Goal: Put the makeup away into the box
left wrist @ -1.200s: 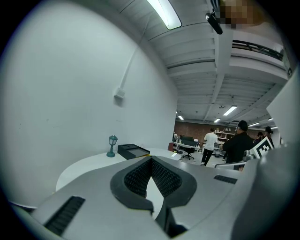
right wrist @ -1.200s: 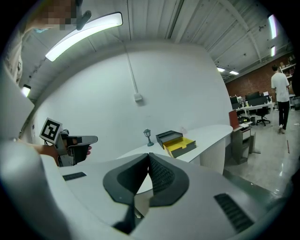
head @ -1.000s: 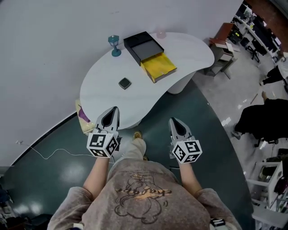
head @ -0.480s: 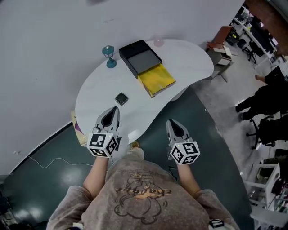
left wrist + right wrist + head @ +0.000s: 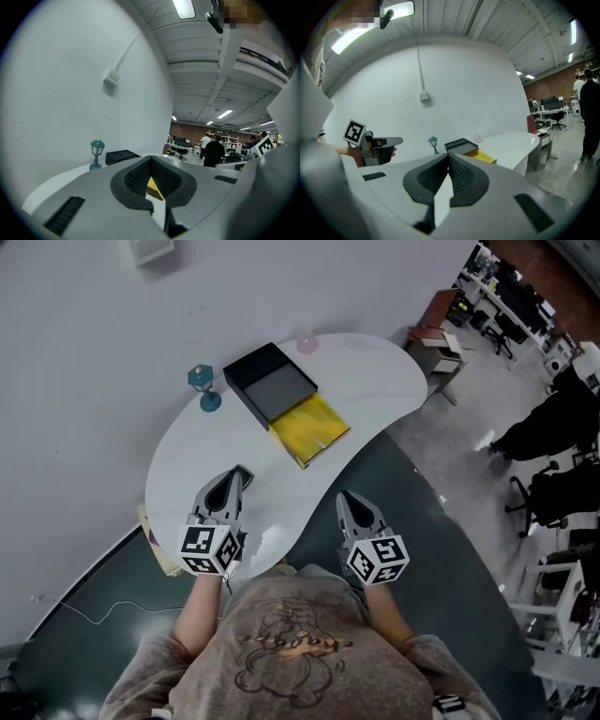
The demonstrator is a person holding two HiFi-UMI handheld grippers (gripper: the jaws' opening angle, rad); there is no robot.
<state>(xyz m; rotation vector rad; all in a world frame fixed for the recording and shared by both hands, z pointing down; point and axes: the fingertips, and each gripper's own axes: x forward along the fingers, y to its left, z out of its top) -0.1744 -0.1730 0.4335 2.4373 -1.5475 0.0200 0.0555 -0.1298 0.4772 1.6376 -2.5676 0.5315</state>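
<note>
Since a second ago: both grippers have come forward to the white table [image 5: 375,371]. The compact [image 5: 244,469], then well ahead of the left gripper [image 5: 232,480], now sits right at that gripper's tip in the head view.

- Compact: small dark square lying flat on the table, well apart from the black box [image 5: 270,382], on the box's near-left side toward the person. The left gripper's tip partly covers it. Contact cannot be told.
- Left gripper: jaws fully together, nothing between the pads. It points roughly toward the box, short of it.
- Right gripper [image 5: 349,502]: jaws together, empty. It is off the table's near edge, on the box's near-right side, well apart from it.
- Box: open, grey inside. A yellow tray [image 5: 309,427] lies against its near side.
- Teal lamp figurine [image 5: 201,386]: upright just left of the box.
- Small pink object [image 5: 307,341]: just beyond the box's far corner; too small to identify.
</note>
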